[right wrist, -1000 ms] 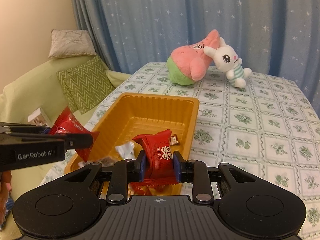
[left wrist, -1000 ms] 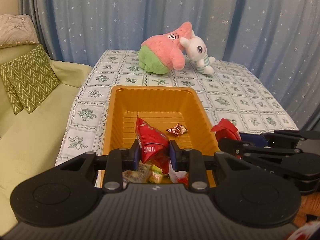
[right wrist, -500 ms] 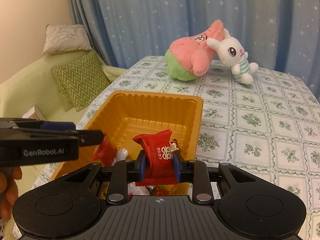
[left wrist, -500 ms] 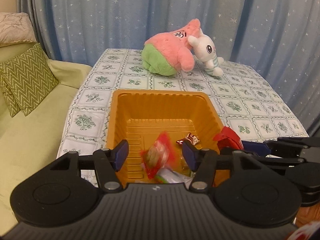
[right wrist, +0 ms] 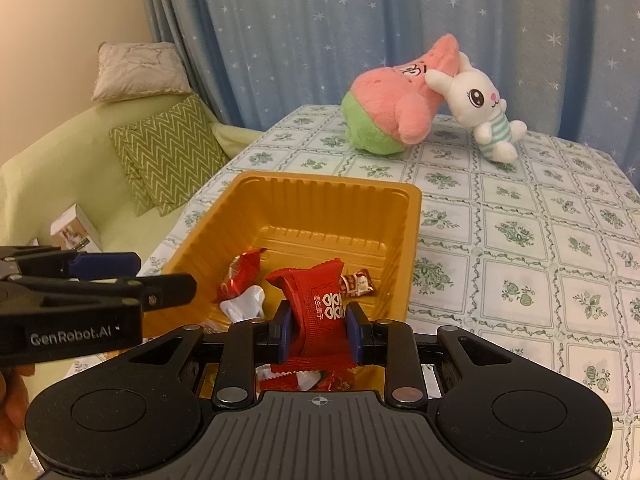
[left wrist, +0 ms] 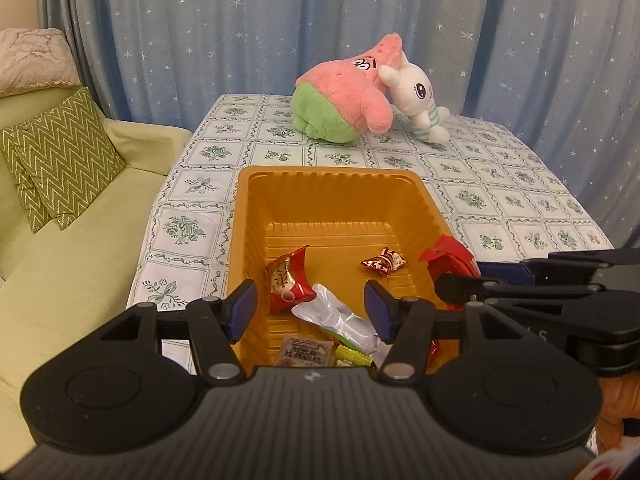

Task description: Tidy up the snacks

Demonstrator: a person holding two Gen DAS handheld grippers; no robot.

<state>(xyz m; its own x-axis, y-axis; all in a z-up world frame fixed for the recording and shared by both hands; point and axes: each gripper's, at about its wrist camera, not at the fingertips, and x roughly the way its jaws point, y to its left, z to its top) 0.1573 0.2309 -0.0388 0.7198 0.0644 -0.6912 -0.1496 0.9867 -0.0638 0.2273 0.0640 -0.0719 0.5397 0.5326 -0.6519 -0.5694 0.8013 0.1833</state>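
Note:
An orange plastic tray [left wrist: 332, 196] [right wrist: 328, 208] stands on the tablecloth with several snack packets in its near end. My left gripper [left wrist: 311, 306] hangs open over that end with nothing between its blue pads. Below it lie a red packet [left wrist: 287, 284], a silver wrapper [left wrist: 340, 318] and a small red candy [left wrist: 383, 261]. My right gripper [right wrist: 319, 334] is shut on a red snack packet [right wrist: 316, 300] above the tray's near right side. That held packet [left wrist: 450, 260] also shows in the left wrist view at the tray's right rim.
A pink and green plush [left wrist: 346, 92] and a white rabbit plush [left wrist: 418, 100] lie at the table's far end before a blue curtain. A green sofa [left wrist: 68, 240] with a zigzag cushion [left wrist: 60, 160] runs along the left. A small box [right wrist: 74, 232] sits on the sofa.
My left gripper opened and let go of its red packet, which dropped into the tray. My right gripper edged toward the tray, still holding its packet.

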